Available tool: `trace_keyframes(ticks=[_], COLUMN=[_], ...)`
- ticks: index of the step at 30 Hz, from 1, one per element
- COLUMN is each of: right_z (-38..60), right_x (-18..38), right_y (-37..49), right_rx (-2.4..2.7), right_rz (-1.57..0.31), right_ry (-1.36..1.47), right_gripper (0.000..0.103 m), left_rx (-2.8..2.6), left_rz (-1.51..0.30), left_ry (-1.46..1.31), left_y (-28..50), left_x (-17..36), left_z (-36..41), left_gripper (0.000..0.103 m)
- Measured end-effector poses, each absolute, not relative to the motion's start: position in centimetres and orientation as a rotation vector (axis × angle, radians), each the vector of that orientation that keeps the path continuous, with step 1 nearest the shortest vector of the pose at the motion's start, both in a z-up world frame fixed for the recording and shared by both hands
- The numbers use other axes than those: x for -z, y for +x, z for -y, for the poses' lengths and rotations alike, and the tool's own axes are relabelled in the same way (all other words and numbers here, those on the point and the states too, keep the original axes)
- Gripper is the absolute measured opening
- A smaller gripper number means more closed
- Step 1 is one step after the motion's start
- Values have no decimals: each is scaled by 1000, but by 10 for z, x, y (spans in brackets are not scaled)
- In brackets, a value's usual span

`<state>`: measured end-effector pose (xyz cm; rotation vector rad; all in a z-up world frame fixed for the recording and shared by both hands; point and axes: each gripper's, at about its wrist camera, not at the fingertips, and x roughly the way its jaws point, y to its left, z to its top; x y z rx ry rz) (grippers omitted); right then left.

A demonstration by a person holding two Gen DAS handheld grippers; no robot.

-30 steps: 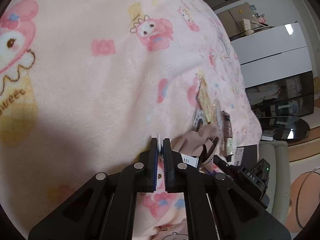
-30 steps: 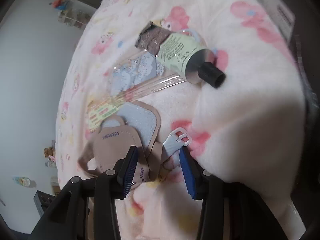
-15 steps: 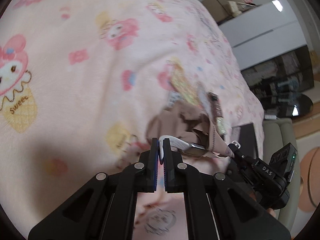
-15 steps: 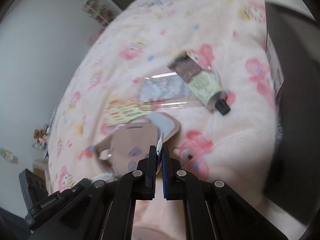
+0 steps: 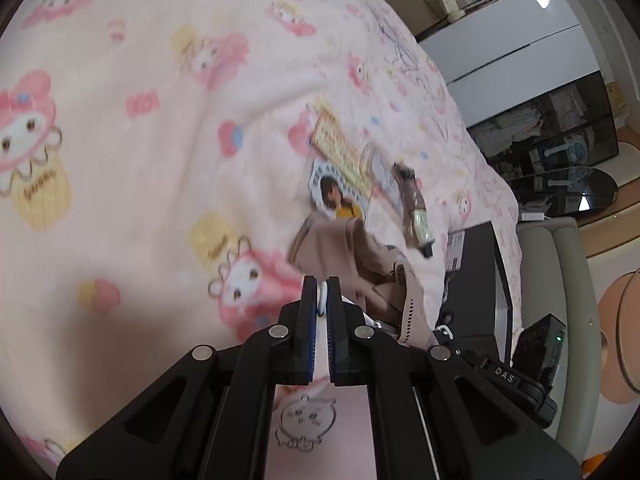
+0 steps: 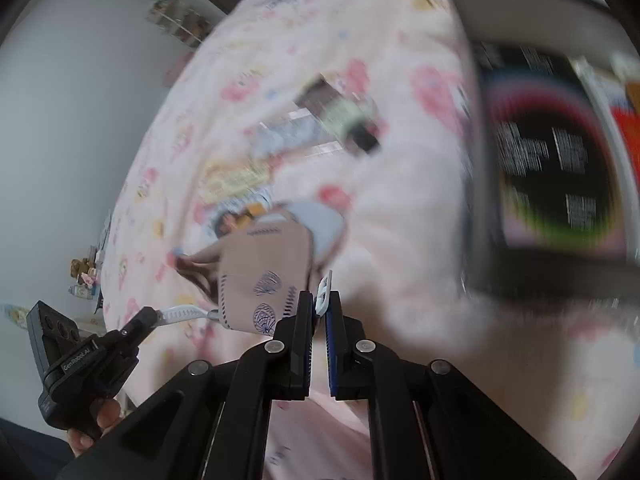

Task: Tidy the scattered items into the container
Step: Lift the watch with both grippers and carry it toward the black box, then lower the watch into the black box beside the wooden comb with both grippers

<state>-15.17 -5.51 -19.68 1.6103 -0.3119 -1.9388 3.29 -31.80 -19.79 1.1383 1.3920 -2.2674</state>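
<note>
My left gripper (image 5: 320,296) is shut on one end of a white watch strap (image 5: 321,300); it also shows in the right wrist view (image 6: 150,317). My right gripper (image 6: 319,308) is shut on the buckle end of the same white strap (image 6: 325,288). The strap runs between the grippers above the pink blanket (image 5: 160,152). A beige pouch with shell prints (image 6: 264,276) hangs over the strap. On the blanket lie a green hand-cream tube (image 5: 418,220), a photo card (image 5: 338,200), a yellow card (image 5: 338,148) and a clear packet (image 5: 384,176). The dark box (image 6: 544,160) sits to the right.
The other gripper's handle (image 5: 516,380) is low at right in the left wrist view. A white cabinet (image 5: 512,48), dark shelves (image 5: 560,120) and a grey sofa (image 5: 556,272) stand beyond the bed. A grey wall (image 6: 80,100) lies to the left in the right wrist view.
The right gripper shut on the strap's buckle end. Both grippers lifted the strap off the blanket with the beige pouch on it and swung right toward the dark box.
</note>
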Motion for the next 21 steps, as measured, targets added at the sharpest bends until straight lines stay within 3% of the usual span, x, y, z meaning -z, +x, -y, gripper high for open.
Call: trace_keyframes(ticks=[11,21], right_z=[18,-40], right_x=[144,154], right_y=[-143,-141], right_rx=[1964,2030], right_rz=[421,510], right_ry=[1475,1544], right_gripper=[5,6], left_rx=[2451,2542], left_rz=[-1373,-1341], left_ry=[1115,1192], left_y=[20,-9], left_x=[142,128], left_z=[290,237], left_gripper=[2,2])
